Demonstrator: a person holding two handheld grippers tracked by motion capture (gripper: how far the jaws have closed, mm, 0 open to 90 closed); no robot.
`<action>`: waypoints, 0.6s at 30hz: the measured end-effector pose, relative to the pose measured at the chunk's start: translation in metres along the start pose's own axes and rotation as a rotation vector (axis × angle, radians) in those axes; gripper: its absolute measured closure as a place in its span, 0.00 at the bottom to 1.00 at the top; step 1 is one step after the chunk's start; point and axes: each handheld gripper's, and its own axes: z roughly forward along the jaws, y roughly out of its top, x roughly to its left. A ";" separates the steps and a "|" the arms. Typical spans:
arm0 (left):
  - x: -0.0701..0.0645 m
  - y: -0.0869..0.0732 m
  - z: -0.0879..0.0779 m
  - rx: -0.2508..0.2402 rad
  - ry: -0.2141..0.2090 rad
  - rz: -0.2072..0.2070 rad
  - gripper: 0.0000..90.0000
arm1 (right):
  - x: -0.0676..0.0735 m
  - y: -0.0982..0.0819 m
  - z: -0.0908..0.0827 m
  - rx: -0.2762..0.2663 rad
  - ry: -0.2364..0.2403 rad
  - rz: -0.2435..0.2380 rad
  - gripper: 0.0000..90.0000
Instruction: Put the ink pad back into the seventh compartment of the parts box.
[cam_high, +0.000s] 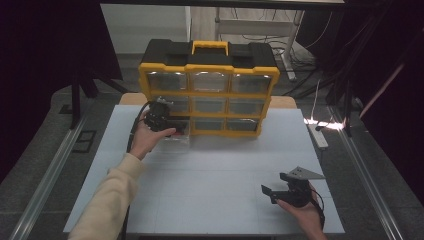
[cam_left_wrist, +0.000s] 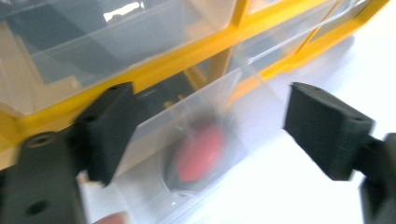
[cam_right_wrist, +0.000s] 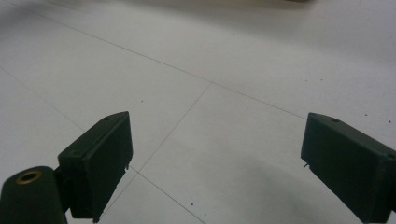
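With the left claw (cam_left_wrist: 205, 135) released around the clear drawer (cam_left_wrist: 196, 140) pulled partly out of the organizer (cam_high: 207, 92), centre both jaws on its front before clenching; right claw (cam_right_wrist: 215, 163) idles released over the surface (cam_right_wrist: 233, 56)

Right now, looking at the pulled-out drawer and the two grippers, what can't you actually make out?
- Red round thing in the clear drawer: left gripper view, blurred behind the drawer's clear wall, so what it is stays unclear.
- Drawer in the high view: left gripper and hand cover part of it.
- Contents of the organizer: high view, too small, glare on the fronts.
- Right gripper: jaws cut off by the bottom edge.
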 end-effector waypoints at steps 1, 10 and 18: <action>-0.001 0.000 -0.002 -0.005 -0.002 -0.001 0.15 | 0.000 0.000 0.000 0.001 0.000 0.000 0.10; -0.005 -0.010 -0.021 -0.047 -0.032 0.013 0.12 | -0.002 0.000 0.001 -0.003 0.014 0.014 0.10; -0.014 -0.027 -0.043 -0.091 -0.068 0.018 0.13 | -0.003 0.001 0.003 -0.006 0.021 0.013 0.10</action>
